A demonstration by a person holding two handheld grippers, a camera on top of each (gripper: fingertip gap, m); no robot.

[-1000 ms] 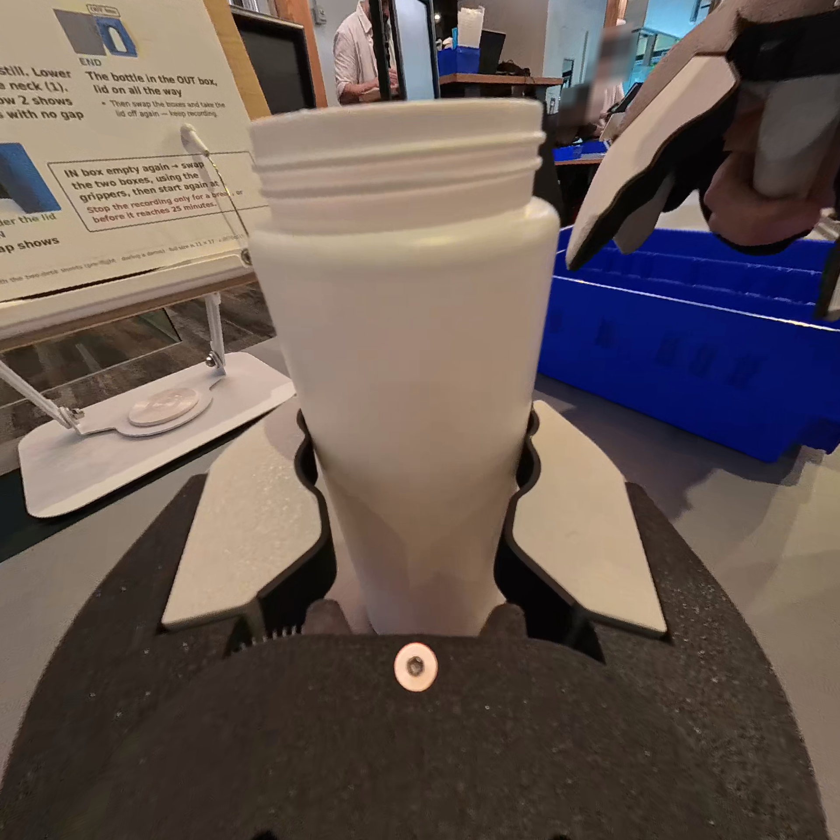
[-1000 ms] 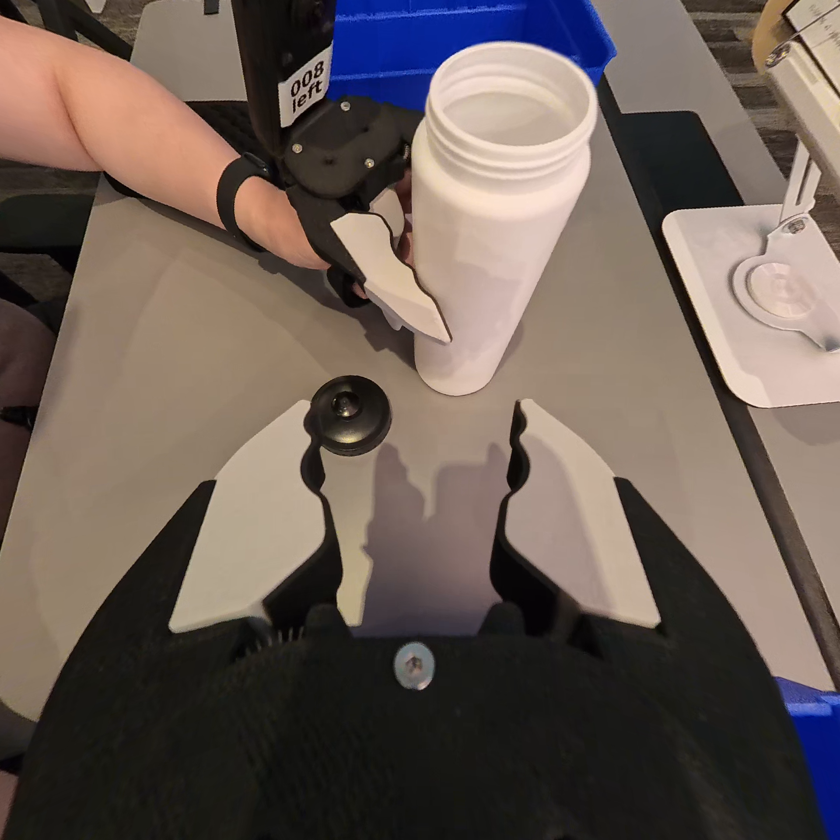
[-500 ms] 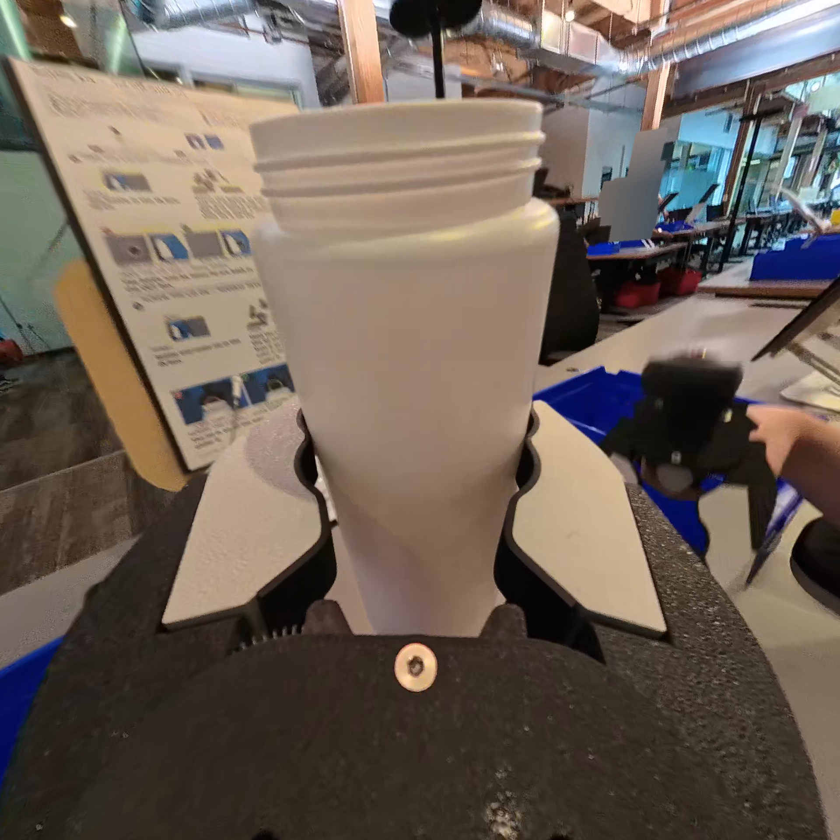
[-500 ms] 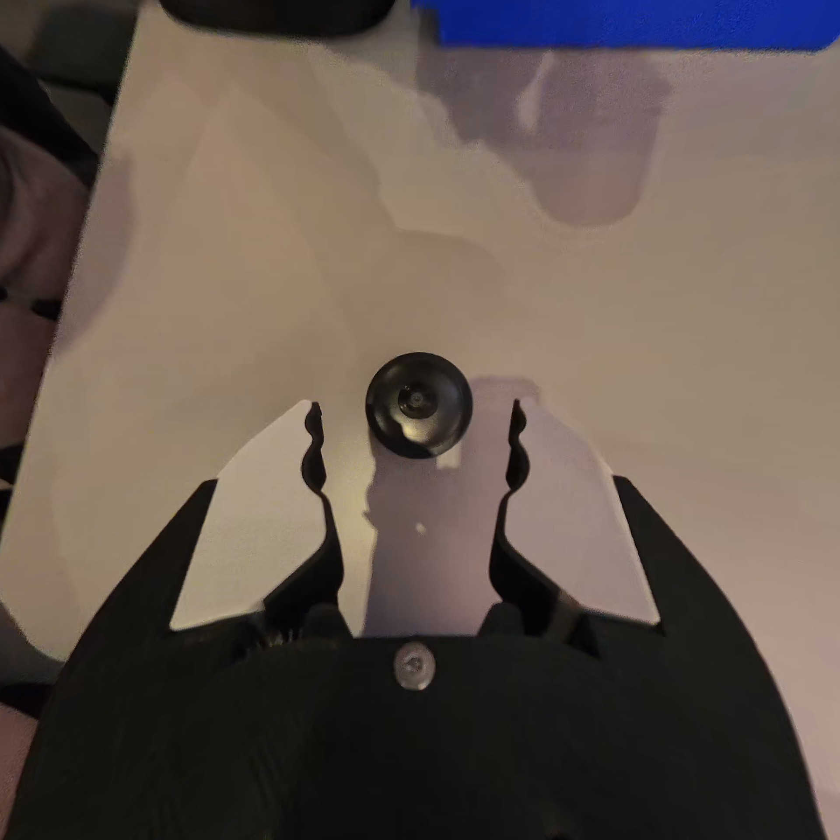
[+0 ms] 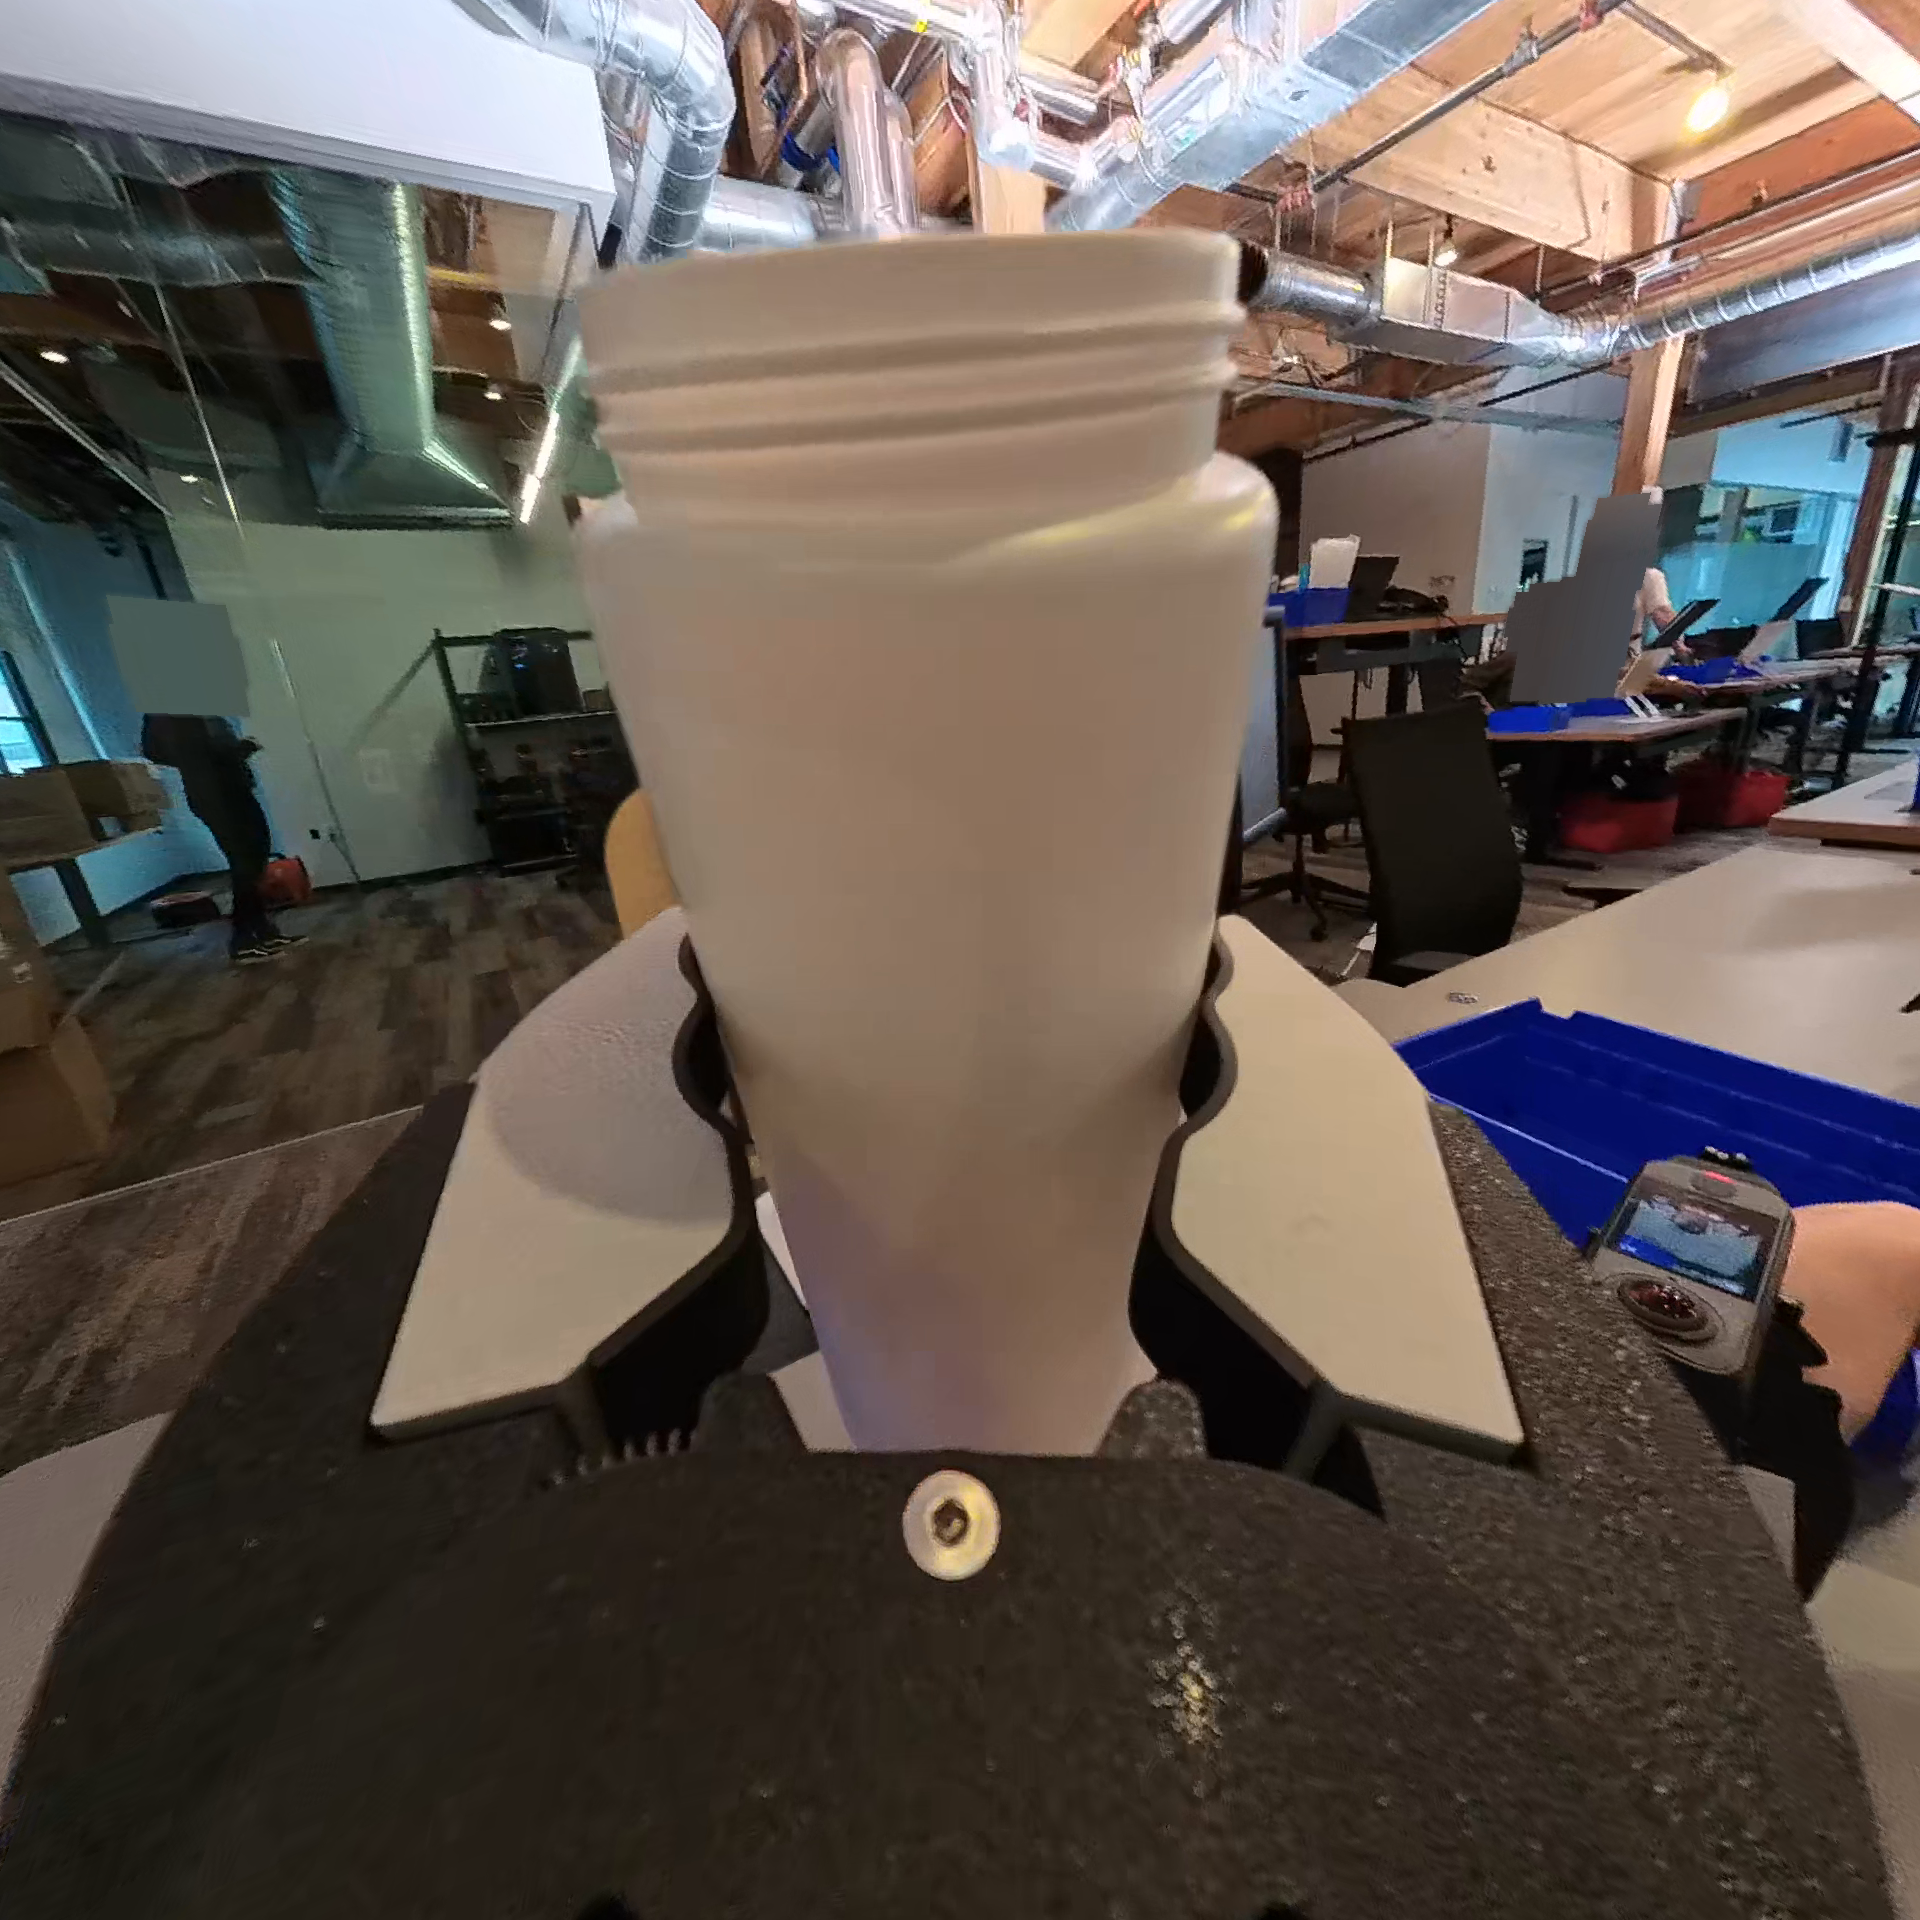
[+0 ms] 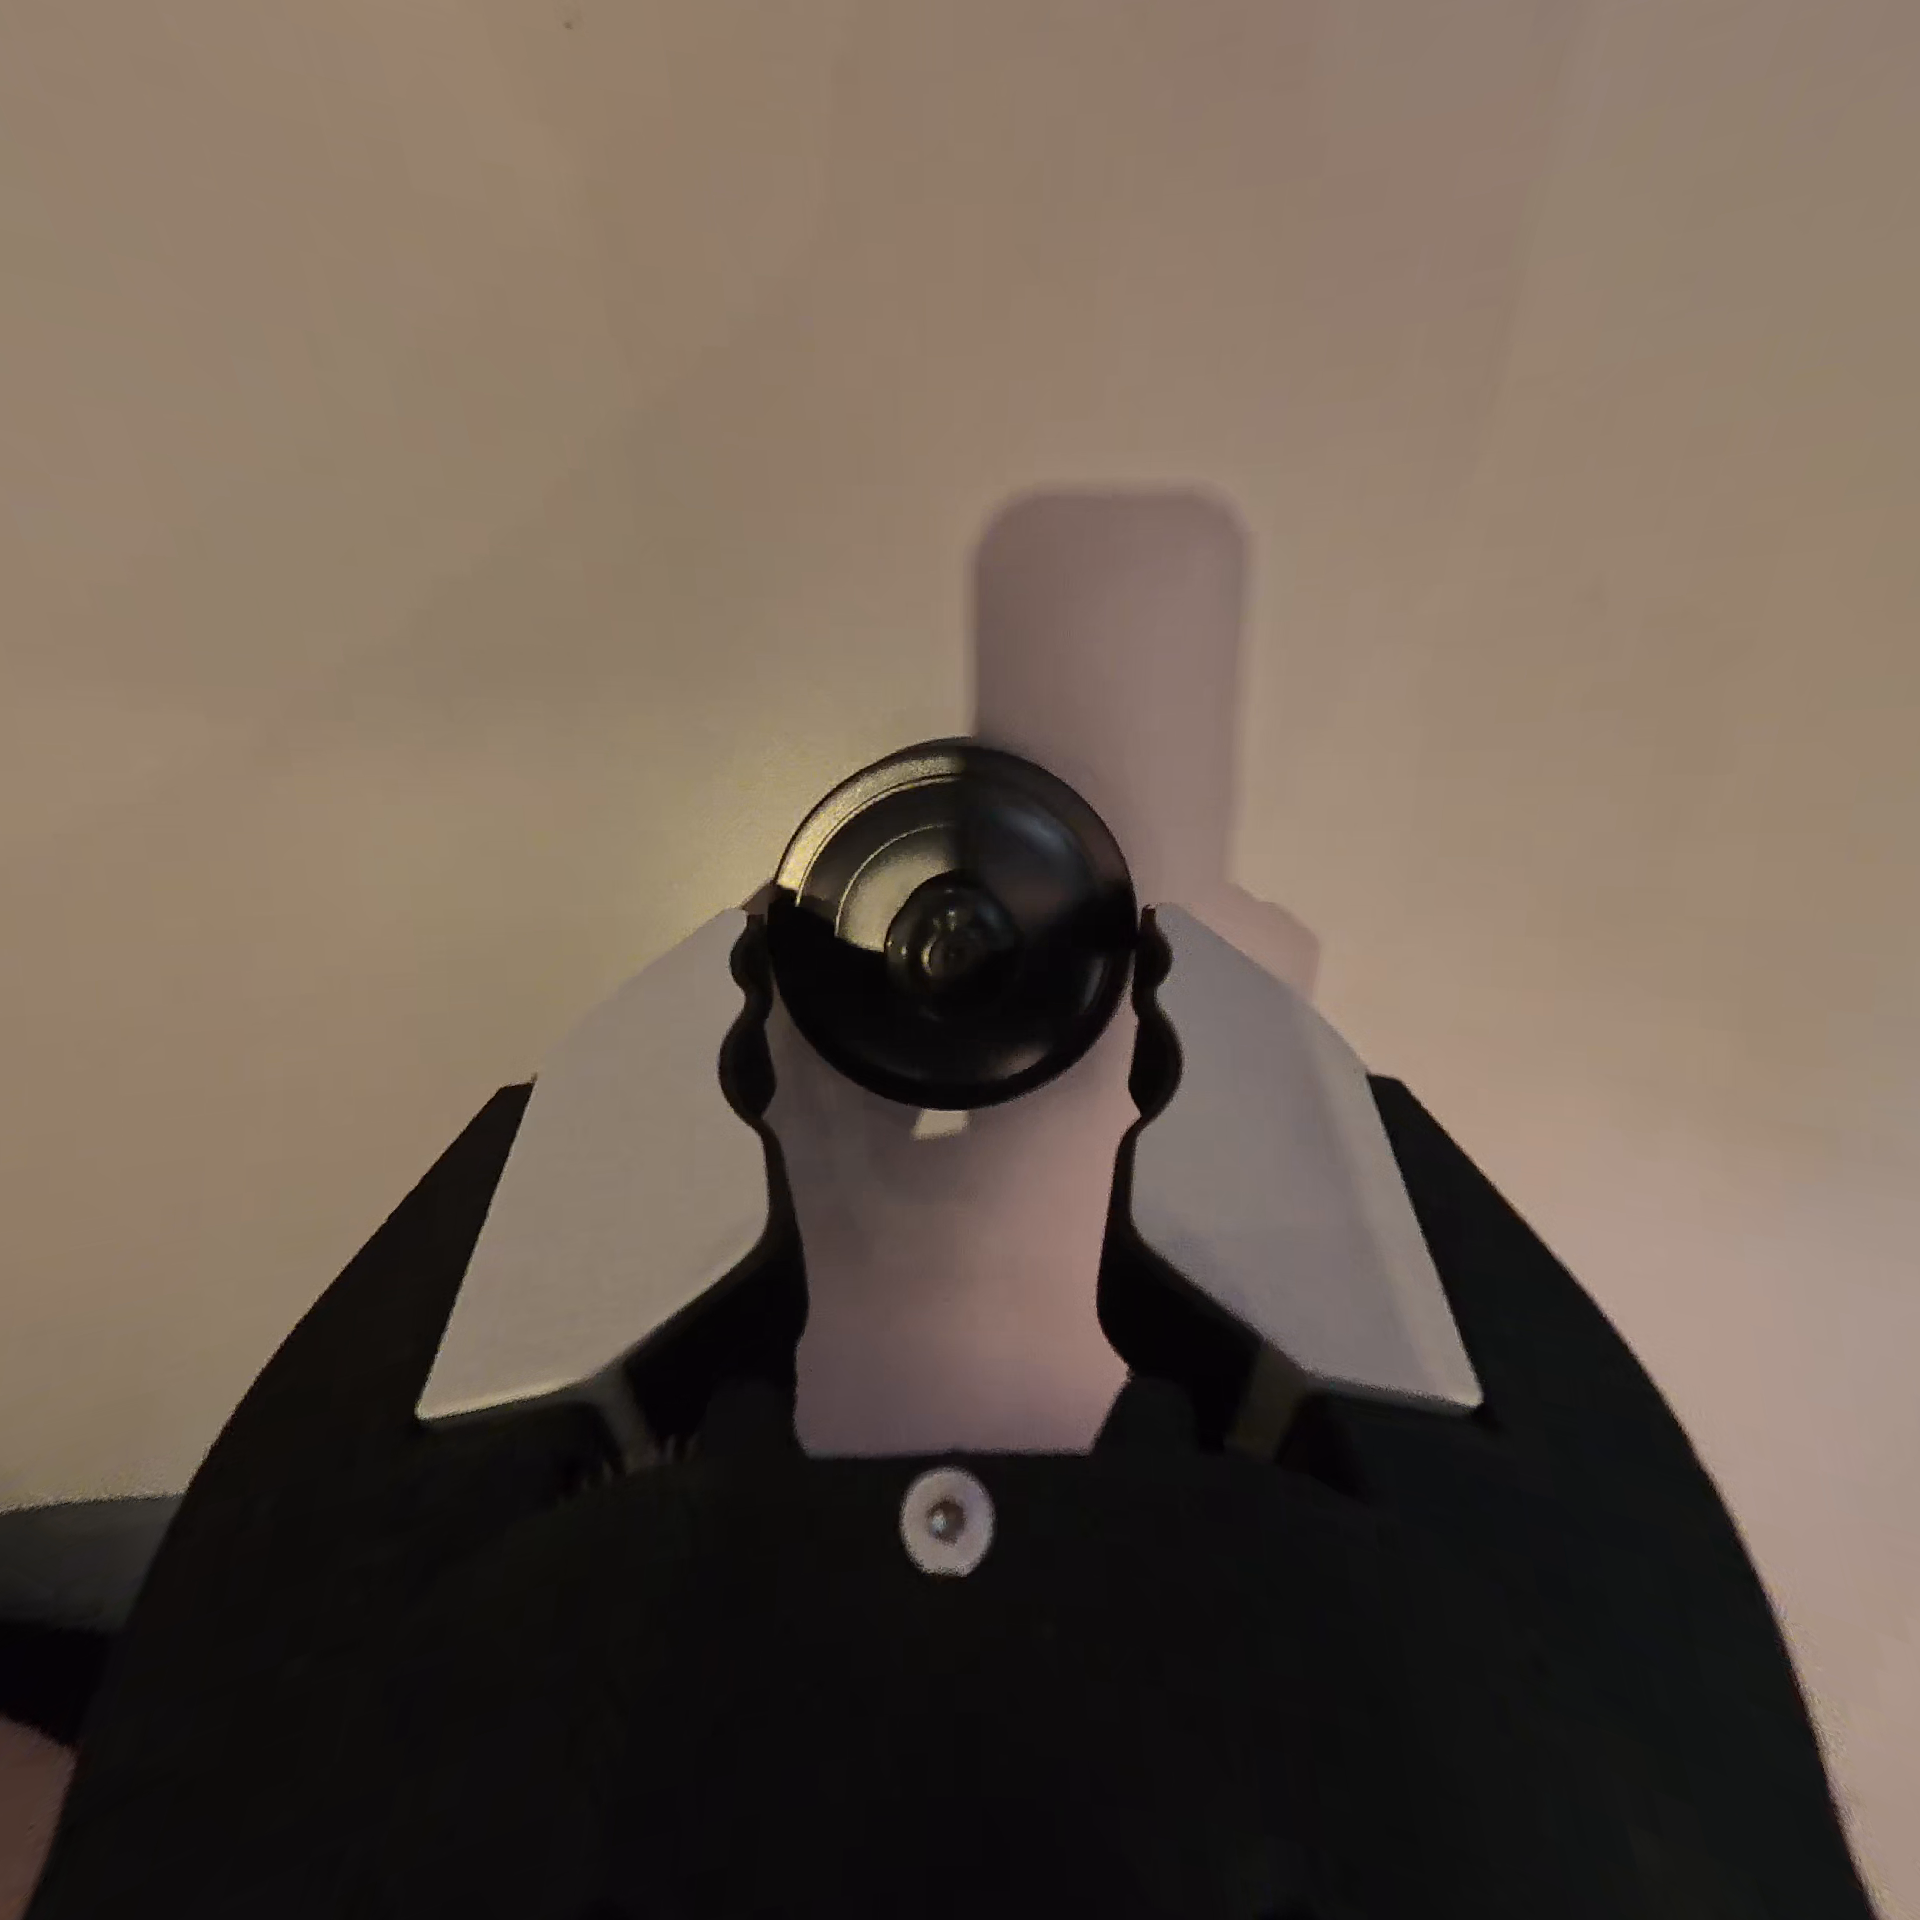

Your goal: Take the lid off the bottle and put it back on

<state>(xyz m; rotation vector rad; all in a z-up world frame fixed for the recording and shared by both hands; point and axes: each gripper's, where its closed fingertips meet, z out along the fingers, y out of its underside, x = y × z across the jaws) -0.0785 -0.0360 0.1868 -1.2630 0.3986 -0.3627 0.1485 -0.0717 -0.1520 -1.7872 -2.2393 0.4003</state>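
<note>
While the left tongs [image 5: 951, 1049] clamp the white bottle [image 5: 935, 779] low on its body at the centre of the left wrist view, its threaded mouth stands uncapped. At the centre of the right wrist view, the black lid [image 6: 951, 920] lies on the desk [image 6: 520, 416] between the right tongs [image 6: 948, 925], whose tips flank its rim; whether they grip it I cannot tell.

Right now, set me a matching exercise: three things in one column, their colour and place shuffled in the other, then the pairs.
Things:
1. bottle
2. lid
3. bin

Colour and place:
A. black, on the table between the right gripper's fingertips
B. white, mouth open, clamped in the left gripper
C. blue, on the table to the right of the bottle

Pairs: 1-B, 2-A, 3-C
</note>
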